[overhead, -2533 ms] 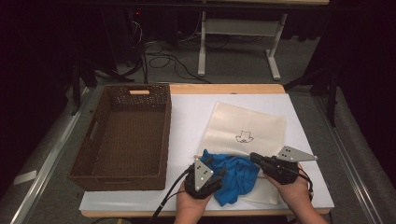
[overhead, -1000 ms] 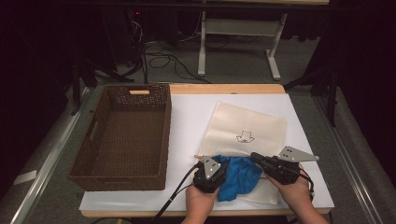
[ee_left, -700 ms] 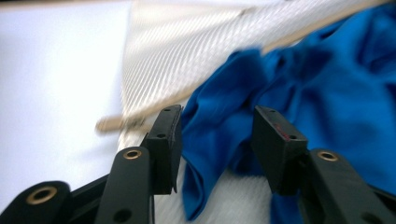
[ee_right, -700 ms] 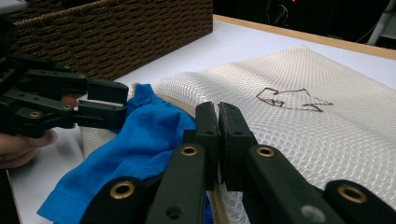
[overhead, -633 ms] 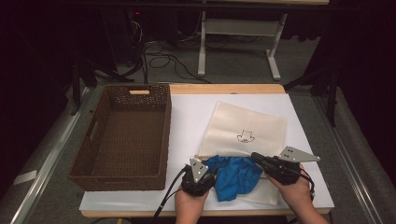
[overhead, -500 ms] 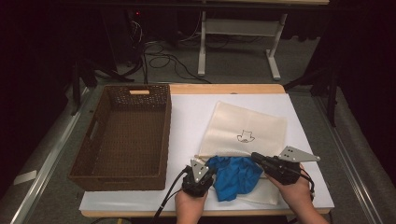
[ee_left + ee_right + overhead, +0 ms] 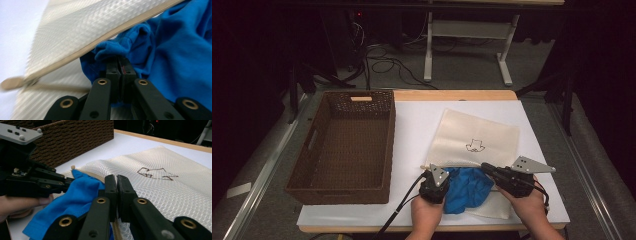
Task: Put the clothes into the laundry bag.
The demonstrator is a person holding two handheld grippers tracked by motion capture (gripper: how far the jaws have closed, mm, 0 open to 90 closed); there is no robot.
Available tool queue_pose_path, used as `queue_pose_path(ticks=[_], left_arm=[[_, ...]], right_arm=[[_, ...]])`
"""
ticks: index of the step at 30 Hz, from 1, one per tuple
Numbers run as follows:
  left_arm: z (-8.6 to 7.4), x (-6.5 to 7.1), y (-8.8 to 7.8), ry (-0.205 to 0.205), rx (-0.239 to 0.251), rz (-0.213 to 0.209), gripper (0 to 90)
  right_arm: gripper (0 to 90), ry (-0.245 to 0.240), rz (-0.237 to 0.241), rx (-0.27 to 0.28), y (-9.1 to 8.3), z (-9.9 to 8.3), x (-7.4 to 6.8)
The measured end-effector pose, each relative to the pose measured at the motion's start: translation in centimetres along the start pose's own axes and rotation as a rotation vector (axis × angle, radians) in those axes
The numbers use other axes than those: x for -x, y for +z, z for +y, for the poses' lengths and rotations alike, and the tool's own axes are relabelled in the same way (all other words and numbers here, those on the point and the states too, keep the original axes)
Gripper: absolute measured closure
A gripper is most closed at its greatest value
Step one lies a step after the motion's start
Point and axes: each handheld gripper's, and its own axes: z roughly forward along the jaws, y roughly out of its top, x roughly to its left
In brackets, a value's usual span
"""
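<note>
Starting at the tabletop's left edge, we see the brown wicker basket (image 7: pixel 343 145), empty, its long axis running from near edge to far edge. A bare white strip of tabletop (image 7: pixel 412 130) separates it from the cream mesh bag (image 7: pixel 474 140), which lies flat toward the right half, its mouth facing the near edge.

At that mouth we hold the left gripper (image 7: pixel 433 181), its jaws pressed together on a fold of the blue cloth (image 7: pixel 467 187); the left gripper view shows the fold pinched just under the bag's zipper edge (image 7: pixel 100 45). The cloth sits bunched at the near edge, partly inside the opening and partly out, between our two hands.

Further right, the right gripper (image 7: pixel 492 170) has its jaws shut on the bag's upper lip, as the right gripper view suggests.

We judge the coming move is a push away from us, along the bag's depth toward the far edge. The left gripper is the nearer one for it. The bag interior ahead looks flat and free.
</note>
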Motion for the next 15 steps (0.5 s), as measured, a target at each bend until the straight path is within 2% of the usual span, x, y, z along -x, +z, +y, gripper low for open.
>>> queue_pose_path(ticks=[4,7,10,15], left_arm=[[0.4,0.3,1.5,-0.004,-0.029,-0.009,87.5],[0.3,0.0,1.8,-0.023,-0.025,-0.009,84.1],[0.1,-0.6,0.8,-0.019,-0.021,-0.02,75.7],[-1.1,-1.9,-1.7,-0.017,0.024,-0.012,68.2]], right_arm=[[88.5,-0.004,0.004,-0.002,0.0,0.0,-0.1],[88.5,0.0,0.003,-0.001,0.0,0.0,-0.1],[88.6,-0.002,0.008,0.001,0.1,0.0,0.1],[88.6,-0.005,0.007,-0.002,0.0,0.0,0.0]])
